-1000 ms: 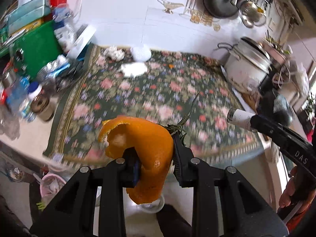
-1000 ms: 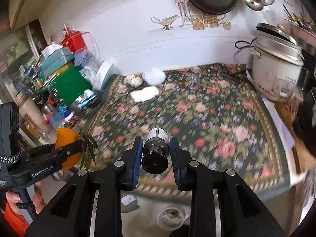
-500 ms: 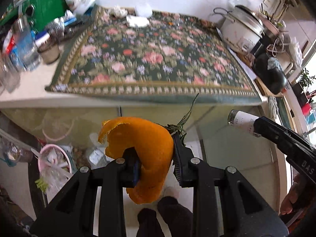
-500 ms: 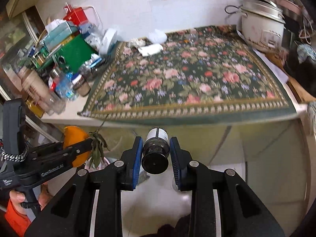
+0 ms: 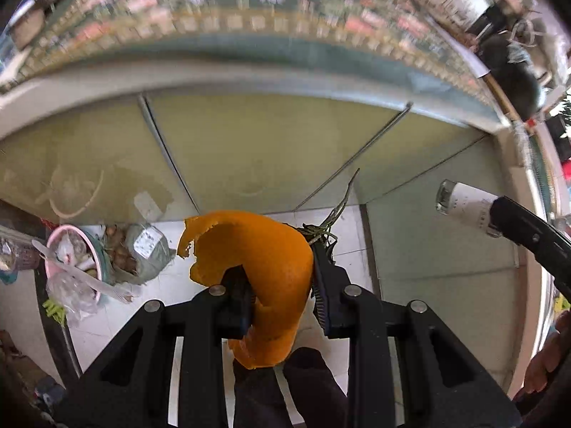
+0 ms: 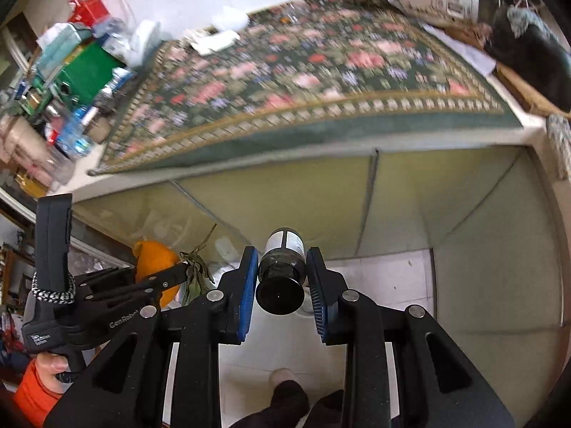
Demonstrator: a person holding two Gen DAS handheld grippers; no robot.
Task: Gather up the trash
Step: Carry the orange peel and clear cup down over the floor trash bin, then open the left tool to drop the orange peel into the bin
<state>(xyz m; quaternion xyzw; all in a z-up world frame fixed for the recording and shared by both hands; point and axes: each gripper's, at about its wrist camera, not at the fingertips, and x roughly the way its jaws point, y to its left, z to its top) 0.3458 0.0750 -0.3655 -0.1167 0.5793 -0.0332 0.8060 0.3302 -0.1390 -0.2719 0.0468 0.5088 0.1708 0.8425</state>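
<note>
Orange peel (image 5: 264, 271) is clamped in my left gripper (image 5: 282, 292), a small bottle (image 6: 282, 271) in my right gripper (image 6: 282, 292), both held low over the floor (image 5: 349, 249) near the table (image 6: 321, 149), probably to drop them in a bin.

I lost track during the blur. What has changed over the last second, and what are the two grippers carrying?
Both grippers have swung down from above the floral cloth to the floor in front of the cabinet doors. Nothing was picked up or let go. The left gripper still clamps the orange peel and leafy stem; the right gripper still holds the small bottle.
</note>
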